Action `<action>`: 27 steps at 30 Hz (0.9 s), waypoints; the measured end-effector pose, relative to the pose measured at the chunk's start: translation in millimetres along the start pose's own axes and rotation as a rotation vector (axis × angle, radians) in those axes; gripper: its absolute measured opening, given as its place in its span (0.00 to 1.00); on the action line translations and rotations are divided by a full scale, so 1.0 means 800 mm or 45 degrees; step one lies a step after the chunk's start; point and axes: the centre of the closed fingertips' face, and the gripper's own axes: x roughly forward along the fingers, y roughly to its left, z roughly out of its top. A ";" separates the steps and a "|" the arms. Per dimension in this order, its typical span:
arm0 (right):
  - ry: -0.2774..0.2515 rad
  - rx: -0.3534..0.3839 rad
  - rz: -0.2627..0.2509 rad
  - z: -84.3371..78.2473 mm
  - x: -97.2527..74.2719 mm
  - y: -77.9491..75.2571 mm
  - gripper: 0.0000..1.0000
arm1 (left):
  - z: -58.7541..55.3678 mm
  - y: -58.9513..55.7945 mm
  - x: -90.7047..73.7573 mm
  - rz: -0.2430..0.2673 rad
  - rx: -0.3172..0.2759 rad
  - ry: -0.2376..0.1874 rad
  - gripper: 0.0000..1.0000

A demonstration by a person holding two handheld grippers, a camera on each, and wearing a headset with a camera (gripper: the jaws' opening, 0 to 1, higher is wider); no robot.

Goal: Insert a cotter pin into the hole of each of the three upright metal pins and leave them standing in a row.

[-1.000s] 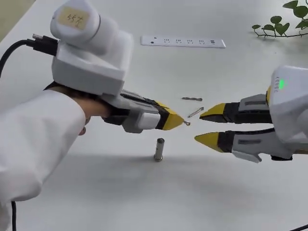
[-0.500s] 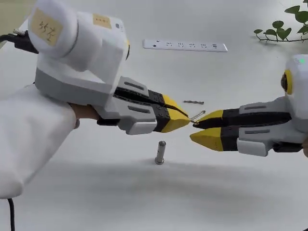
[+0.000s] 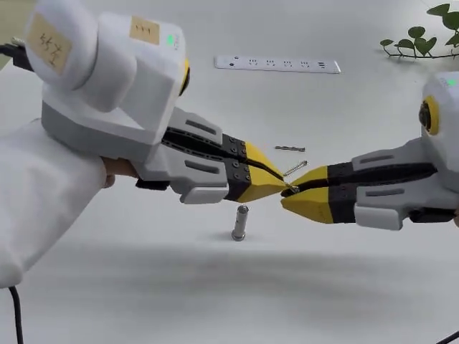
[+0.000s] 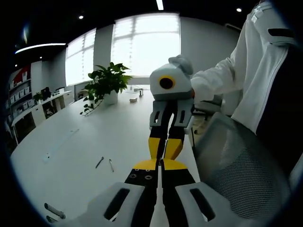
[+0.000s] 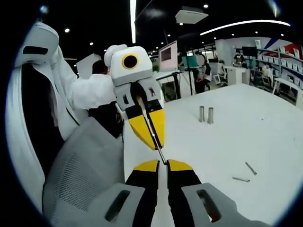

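My left gripper [image 3: 282, 188] and right gripper [image 3: 286, 200] meet tip to tip above the table. A thin cotter pin [image 5: 161, 154] runs from the left gripper [image 5: 154, 143] into the right gripper [image 5: 164, 164]; both are shut on it. Its small loop [image 3: 292, 188] shows between the yellow tips. One upright metal pin [image 3: 239, 223] stands on the table just below the tips. Two more upright metal pins [image 5: 206, 114] stand side by side behind the left gripper in the right gripper view. Two loose cotter pins [image 3: 290, 149] [image 3: 294, 169] lie on the table beyond the tips.
A white power strip [image 3: 277, 64] lies at the far side of the white table [image 3: 215, 294]. A leafy plant [image 3: 423, 39] sits at the far right. A grey mesh chair [image 4: 236, 161] stands beside the table, and a white sleeve [image 3: 43, 208] covers the left arm.
The right gripper's jaws, open a second ago, have shut and moved left onto the cotter pin at the left gripper's tip. The left gripper has tilted and come closer.
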 end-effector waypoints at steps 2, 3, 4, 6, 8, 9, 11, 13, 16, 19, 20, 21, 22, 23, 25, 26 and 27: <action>0.011 -0.004 0.001 -0.003 -0.001 -0.002 0.00 | -0.001 -0.004 -0.001 -0.013 0.008 0.012 0.00; 0.010 -0.002 0.002 -0.003 -0.001 -0.002 0.00 | -0.002 -0.005 -0.001 -0.020 0.014 0.015 0.00; 0.013 -0.001 0.003 -0.004 -0.001 -0.001 0.00 | -0.002 -0.006 -0.001 -0.022 0.015 0.021 0.00; 0.034 -0.020 0.001 -0.007 -0.001 -0.001 0.00 | -0.004 -0.005 -0.001 -0.021 0.018 0.032 0.00; 0.047 -0.027 0.004 -0.010 0.000 0.000 0.00 | -0.006 -0.005 -0.001 -0.025 0.026 0.043 0.00; 0.058 -0.031 0.008 -0.012 0.000 0.001 0.00 | -0.007 -0.006 -0.002 -0.029 0.028 0.051 0.00; 0.070 -0.041 0.017 -0.014 0.000 0.003 0.00 | -0.020 -0.005 0.000 -0.032 0.096 0.082 0.00; 0.077 -0.048 0.019 -0.014 0.000 0.004 0.00 | -0.027 -0.007 0.003 -0.036 0.100 0.095 0.00; 0.108 -0.085 0.028 -0.017 0.002 0.008 0.00 | -0.031 -0.015 0.007 -0.043 0.139 0.135 0.00; 0.143 -0.120 0.043 -0.022 0.003 0.012 0.00 | -0.031 -0.023 0.010 -0.064 0.144 0.146 0.00; 0.147 -0.124 0.043 -0.022 0.004 0.013 0.00 | -0.031 -0.026 0.011 -0.067 0.152 0.150 0.00; 0.157 -0.133 0.042 -0.023 0.005 0.013 0.00 | -0.032 -0.029 0.013 -0.073 0.155 0.156 0.00; 0.165 -0.136 0.047 -0.025 0.005 0.014 0.00 | -0.032 -0.031 0.014 -0.086 0.141 0.151 0.00; 0.169 -0.140 0.047 -0.025 0.005 0.014 0.00 | -0.033 -0.030 0.013 -0.085 0.147 0.154 0.00; 0.179 -0.140 0.043 -0.028 0.004 0.013 0.00 | -0.034 -0.031 0.014 -0.092 0.146 0.152 0.00; 0.186 -0.129 0.040 -0.028 0.004 0.013 0.00 | -0.034 -0.032 0.014 -0.098 0.138 0.149 0.00; 0.194 -0.127 0.029 -0.029 0.004 0.013 0.00 | -0.035 -0.031 0.014 -0.096 0.137 0.150 0.00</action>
